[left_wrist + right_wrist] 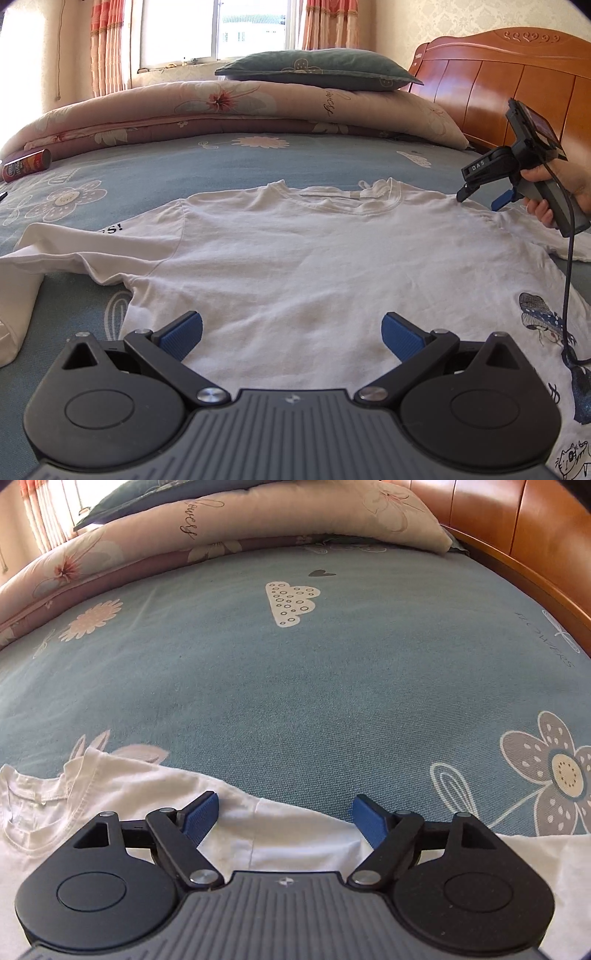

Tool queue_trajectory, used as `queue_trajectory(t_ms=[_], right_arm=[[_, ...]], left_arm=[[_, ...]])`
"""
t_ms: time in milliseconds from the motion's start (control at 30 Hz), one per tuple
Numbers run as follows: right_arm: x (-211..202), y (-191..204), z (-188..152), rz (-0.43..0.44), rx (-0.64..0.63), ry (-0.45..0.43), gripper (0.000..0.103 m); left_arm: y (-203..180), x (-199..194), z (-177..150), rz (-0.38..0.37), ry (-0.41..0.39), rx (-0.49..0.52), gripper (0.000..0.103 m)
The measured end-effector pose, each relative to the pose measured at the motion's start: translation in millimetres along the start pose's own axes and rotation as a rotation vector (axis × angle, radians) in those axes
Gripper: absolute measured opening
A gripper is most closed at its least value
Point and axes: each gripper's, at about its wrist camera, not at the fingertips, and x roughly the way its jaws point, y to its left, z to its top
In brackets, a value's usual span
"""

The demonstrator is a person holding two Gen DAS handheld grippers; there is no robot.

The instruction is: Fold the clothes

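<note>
A white T-shirt (pixel 295 251) lies spread flat on the blue flowered bed sheet (pixel 155 173), its collar (pixel 354 201) toward the pillows. My left gripper (pixel 291 334) hovers open over the shirt's lower middle, nothing between its blue pads. A hand holds my right gripper (pixel 480 197) over the shirt's right shoulder. In the right wrist view that right gripper (pixel 284 812) stands open above the shoulder seam of the shirt (pixel 280 845), with the collar (pixel 40 805) at the left. Nothing is between its pads.
A folded quilt (pixel 236 110) and a green pillow (pixel 314 70) lie at the bed's far side. The wooden headboard (pixel 517 77) runs along the right. A red can (pixel 27 164) lies at the far left. More white cloth (pixel 14 306) sits at the left edge.
</note>
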Motion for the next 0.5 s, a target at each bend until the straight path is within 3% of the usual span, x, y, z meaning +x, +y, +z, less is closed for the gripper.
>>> queue_trajectory(t_ms=[133, 267, 367, 500], right_arm=[[-23.4, 15.1, -11.1, 0.060, 0.012, 0.063, 0.083], [-11.3, 36.8, -21.0, 0.123, -0.016, 0.110, 0.083], [10.4, 48.2, -16.5, 0.058, -0.046, 0.062, 0.090], [32.3, 53.0, -0.6, 0.035, -0.044, -0.003, 0.101]], left_arm=[[-0.7, -4.3, 0.6, -0.012, -0.008, -0.003, 0.102], [-3.8, -4.4, -0.4, -0.016, -0.008, 0.010, 0.102], [-2.9, -2.4, -0.9, -0.015, -0.002, 0.006, 0.102], [2.6, 0.3, -0.5, -0.025, 0.016, -0.028, 0.102]])
